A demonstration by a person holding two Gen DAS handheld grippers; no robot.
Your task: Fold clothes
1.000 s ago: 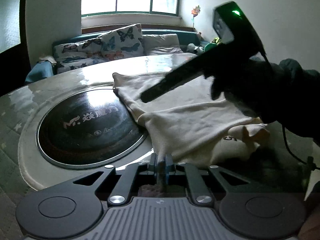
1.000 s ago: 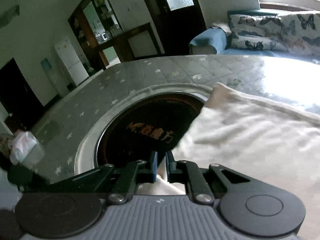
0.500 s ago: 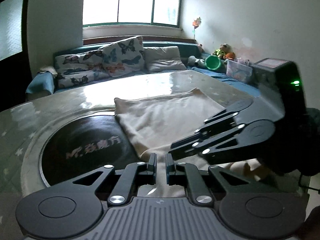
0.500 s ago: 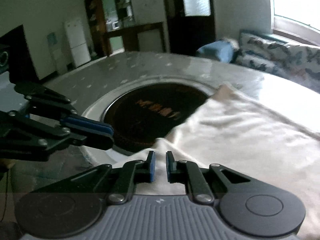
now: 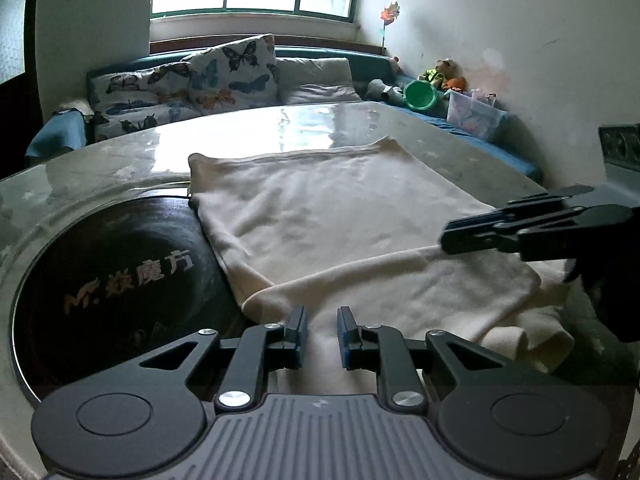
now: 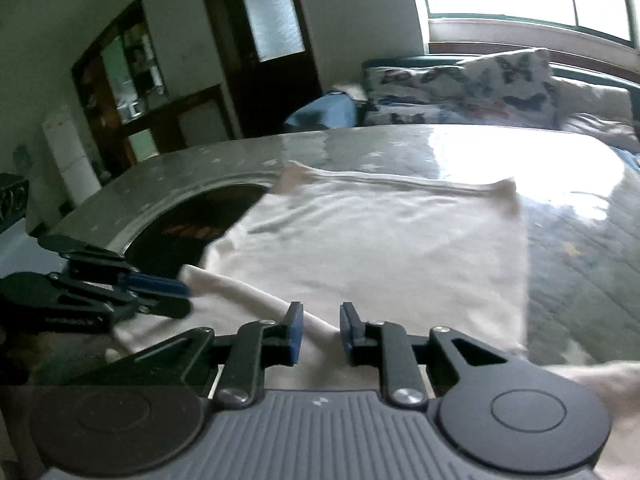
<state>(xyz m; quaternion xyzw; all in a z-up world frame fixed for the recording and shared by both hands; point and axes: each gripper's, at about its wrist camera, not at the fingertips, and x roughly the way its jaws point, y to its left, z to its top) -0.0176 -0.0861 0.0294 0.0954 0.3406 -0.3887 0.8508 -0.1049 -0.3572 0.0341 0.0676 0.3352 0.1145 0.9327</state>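
A cream, soft-knit garment (image 5: 328, 216) lies folded on the glossy round table (image 5: 120, 152), its left edge overlapping the black circular inset (image 5: 112, 272). The left hand-held gripper (image 5: 322, 332) and right hand-held gripper (image 6: 320, 332) have just been opening; both stand slightly apart above the near fold, pinching nothing.

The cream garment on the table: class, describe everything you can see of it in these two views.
The cream garment looks like soft knit, lying mostly flat on the glossy table. Its near part is folded over onto the rest, making a long diagonal fold edge. One side overlaps the dark round inset. A crumpled bit bunches at the near right. Cloth lies between the parted jaws of the left gripper and right gripper, unpinched.
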